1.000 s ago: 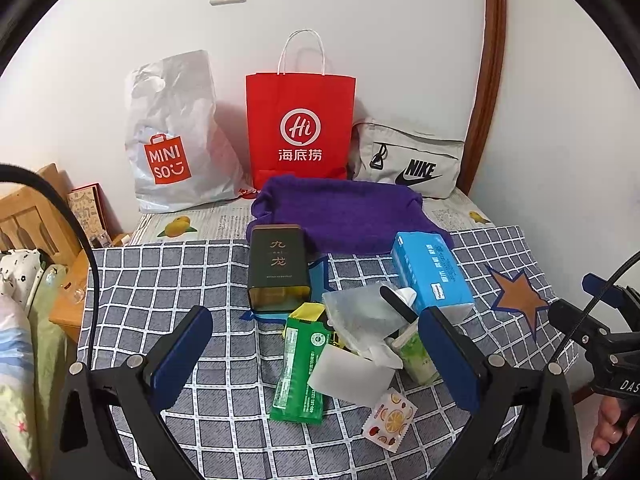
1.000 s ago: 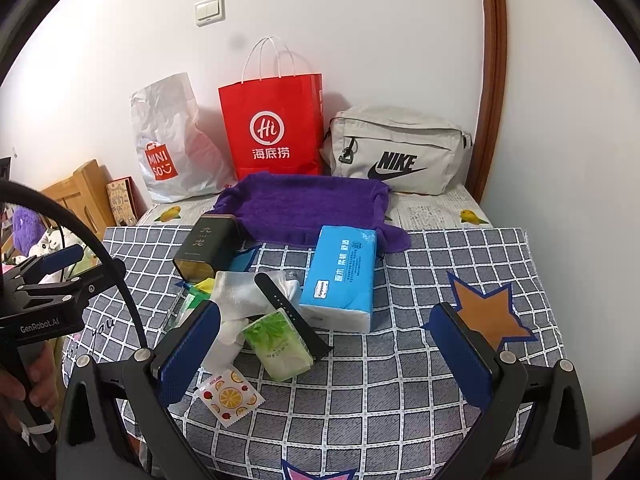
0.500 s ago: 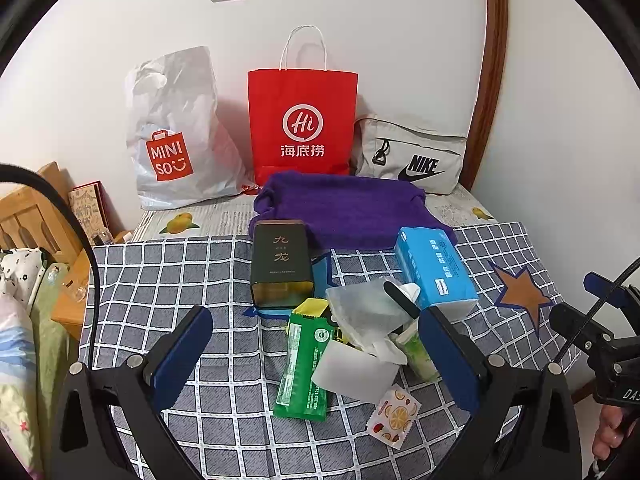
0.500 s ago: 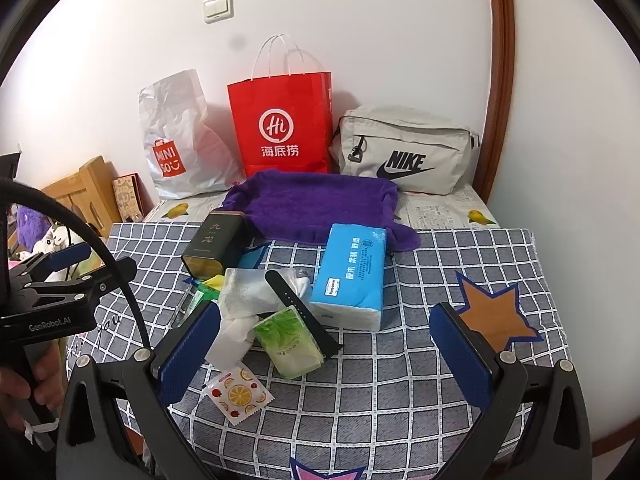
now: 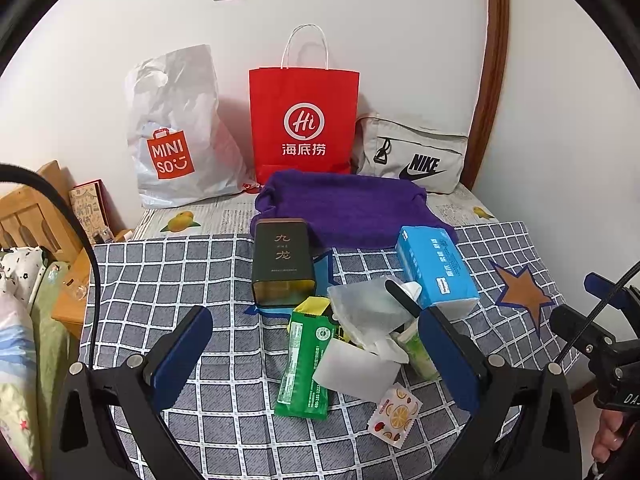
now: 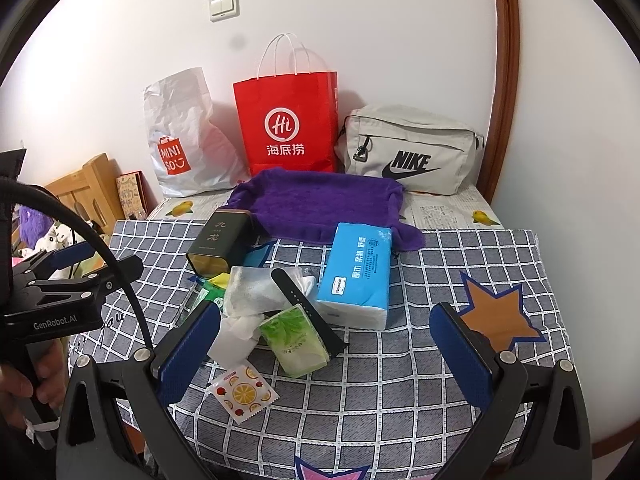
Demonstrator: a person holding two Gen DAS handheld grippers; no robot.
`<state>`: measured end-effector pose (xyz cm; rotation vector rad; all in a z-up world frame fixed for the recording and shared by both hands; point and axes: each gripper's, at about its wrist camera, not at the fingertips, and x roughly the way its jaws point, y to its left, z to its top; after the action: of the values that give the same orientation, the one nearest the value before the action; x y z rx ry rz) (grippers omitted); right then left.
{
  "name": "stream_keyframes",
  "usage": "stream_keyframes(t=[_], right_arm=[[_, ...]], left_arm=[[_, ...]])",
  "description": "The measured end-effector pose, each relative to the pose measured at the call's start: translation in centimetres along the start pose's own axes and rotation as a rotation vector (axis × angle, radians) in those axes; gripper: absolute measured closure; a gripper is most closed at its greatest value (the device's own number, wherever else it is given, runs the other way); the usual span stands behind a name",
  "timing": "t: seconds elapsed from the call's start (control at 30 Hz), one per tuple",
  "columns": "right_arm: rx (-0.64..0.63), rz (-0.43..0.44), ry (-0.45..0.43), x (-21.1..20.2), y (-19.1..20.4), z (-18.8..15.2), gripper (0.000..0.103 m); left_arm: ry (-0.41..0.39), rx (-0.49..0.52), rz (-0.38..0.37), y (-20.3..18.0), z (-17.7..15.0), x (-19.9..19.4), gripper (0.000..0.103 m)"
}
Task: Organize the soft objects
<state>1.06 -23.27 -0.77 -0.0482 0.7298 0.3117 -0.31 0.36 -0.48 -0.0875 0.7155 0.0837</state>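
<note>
A pile lies mid-table on the checked cloth point(image 6: 420, 360): a blue tissue pack point(image 6: 356, 276) point(image 5: 436, 266), a green tissue packet point(image 6: 294, 340), crumpled white wipes point(image 5: 360, 320) point(image 6: 248, 300), a black strap point(image 6: 308, 308), a green snack pack point(image 5: 306, 360), a fruit-print sachet point(image 6: 242, 392) point(image 5: 394, 410) and a dark tin point(image 5: 282, 268) point(image 6: 220, 246). A purple towel point(image 5: 348, 208) point(image 6: 320, 204) lies behind. My left gripper point(image 5: 316, 356) stands open near the pile's front. My right gripper point(image 6: 324, 356) is open too, holding nothing.
Against the wall stand a white plastic bag point(image 5: 176, 132), a red paper bag point(image 5: 304, 120) and a grey Nike bag point(image 6: 412, 148). Wooden furniture point(image 5: 28, 216) and bedding sit left of the table. A brown door frame point(image 6: 504, 80) rises at the right.
Both views have drifted slightly, the scene shifting a little right and up in frame. Both grippers stay open; nothing on the table has moved.
</note>
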Motion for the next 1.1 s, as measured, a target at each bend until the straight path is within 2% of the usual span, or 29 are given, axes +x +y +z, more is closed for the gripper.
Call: stream_keyframes(t=[0.8, 1.1], right_arm=[[0.008, 0.003, 0.002, -0.2, -0.1, 0.2, 0.000], [0.029, 0.039, 0.024, 0.7, -0.7, -0.2, 0.000]], left_arm=[[-0.001, 0.006, -0.008, -0.2, 0.1, 0.1, 0.000], [0.032, -0.005, -0.006, 0.6, -0.2, 1.6, 0.000]])
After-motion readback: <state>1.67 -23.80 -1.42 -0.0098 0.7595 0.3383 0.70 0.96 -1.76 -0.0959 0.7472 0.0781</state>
